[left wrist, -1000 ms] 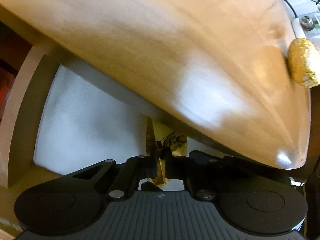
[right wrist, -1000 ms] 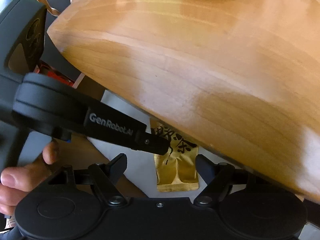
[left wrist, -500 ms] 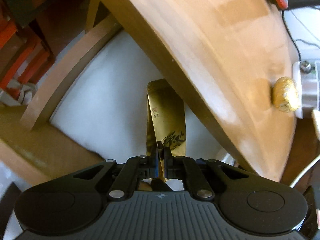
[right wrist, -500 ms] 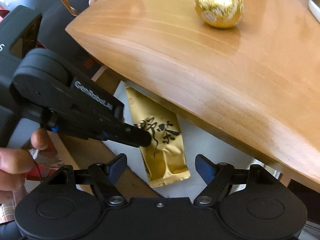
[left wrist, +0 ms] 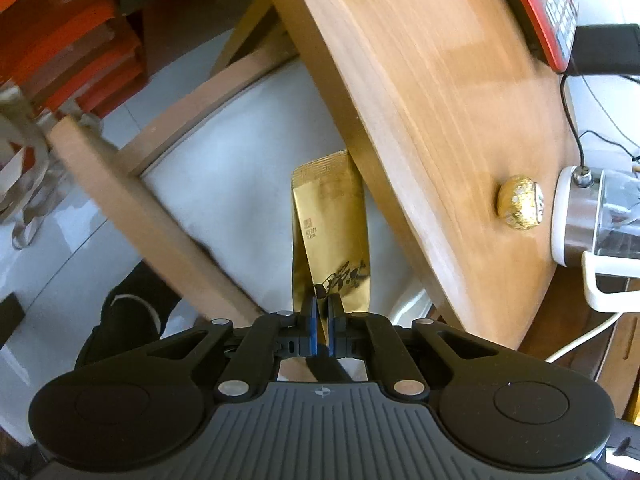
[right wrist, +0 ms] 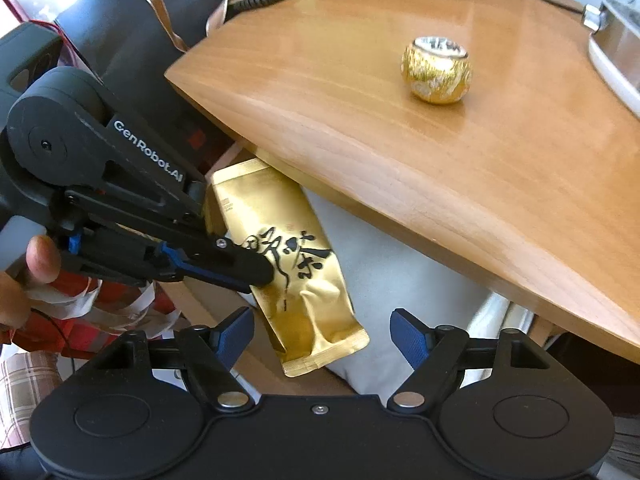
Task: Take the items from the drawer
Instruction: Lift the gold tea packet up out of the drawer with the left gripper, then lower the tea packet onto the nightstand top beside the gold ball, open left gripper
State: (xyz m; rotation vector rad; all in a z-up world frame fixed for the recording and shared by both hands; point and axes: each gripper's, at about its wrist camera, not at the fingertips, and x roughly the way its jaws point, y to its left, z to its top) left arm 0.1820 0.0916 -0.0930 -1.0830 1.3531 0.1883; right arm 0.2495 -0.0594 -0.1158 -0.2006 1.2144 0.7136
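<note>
A gold foil pouch (left wrist: 334, 224) with black brush lettering hangs over the white-lined open drawer (left wrist: 240, 168), its far end just under the wooden desk edge. My left gripper (left wrist: 323, 308) is shut on the pouch's side. In the right wrist view the same pouch (right wrist: 296, 264) hangs from the left gripper (right wrist: 256, 270), which comes in from the left. My right gripper (right wrist: 322, 334) stands open just below the pouch, nothing between its fingers. A gold foil ball (right wrist: 437, 70) sits on the desk top (right wrist: 460, 152).
The drawer's wooden front rail (left wrist: 132, 208) runs across the left. A kettle base (left wrist: 592, 216), cables and a red device (left wrist: 548, 4) stand at the desk's far side. A person's thumb (right wrist: 40, 260) holds the left gripper's handle. Orange boxes (left wrist: 72, 48) lie on the floor.
The left gripper has lifted the gold pouch up and out from under the desk edge and rolled. The right gripper has risen too, so more of the desk top and the foil ball show.
</note>
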